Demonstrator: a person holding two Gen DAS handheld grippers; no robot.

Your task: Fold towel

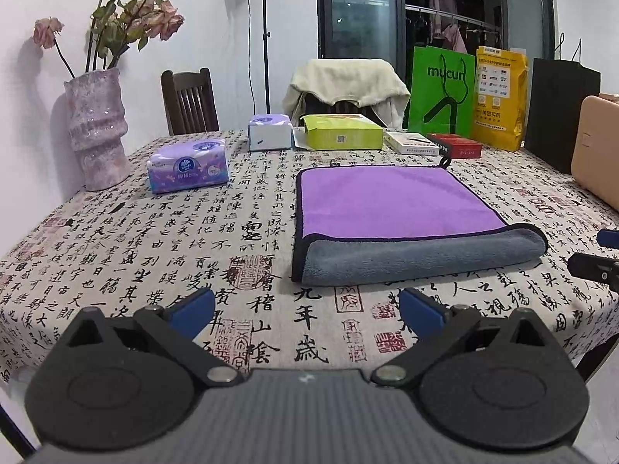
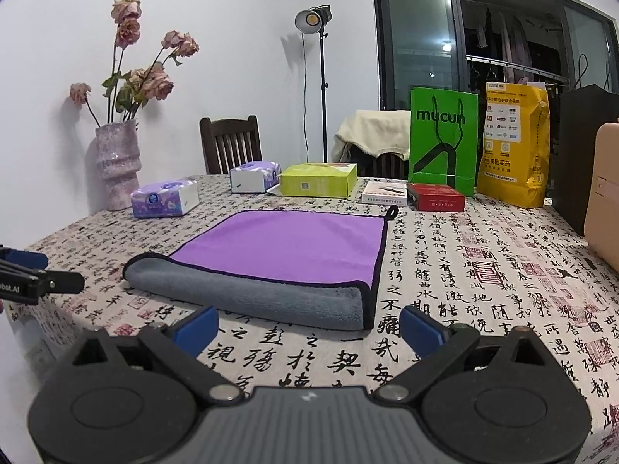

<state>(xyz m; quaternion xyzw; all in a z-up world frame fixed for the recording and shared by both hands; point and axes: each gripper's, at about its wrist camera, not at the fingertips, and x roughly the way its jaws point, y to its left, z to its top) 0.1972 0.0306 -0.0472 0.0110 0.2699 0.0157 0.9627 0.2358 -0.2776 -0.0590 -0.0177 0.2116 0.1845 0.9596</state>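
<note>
A towel (image 1: 390, 205), purple on top and grey beneath, lies folded once on the calligraphy tablecloth, its grey rolled fold facing me. It also shows in the right wrist view (image 2: 286, 247). My left gripper (image 1: 307, 309) is open and empty, above the cloth just in front of the towel's near left corner. My right gripper (image 2: 308, 326) is open and empty, just in front of the towel's near right corner. The right gripper's tip shows at the right edge of the left view (image 1: 597, 265); the left gripper's tip shows at the left edge of the right view (image 2: 42, 278).
Behind the towel stand tissue packs (image 1: 188, 165), a green box (image 1: 340, 131), a red box (image 1: 456, 146), a green bag (image 1: 441, 89), a yellow bag (image 1: 501, 96) and a black bag (image 1: 561, 112). A pink vase (image 1: 96, 127) stands at the left. A tan case (image 1: 595, 154) is at the right.
</note>
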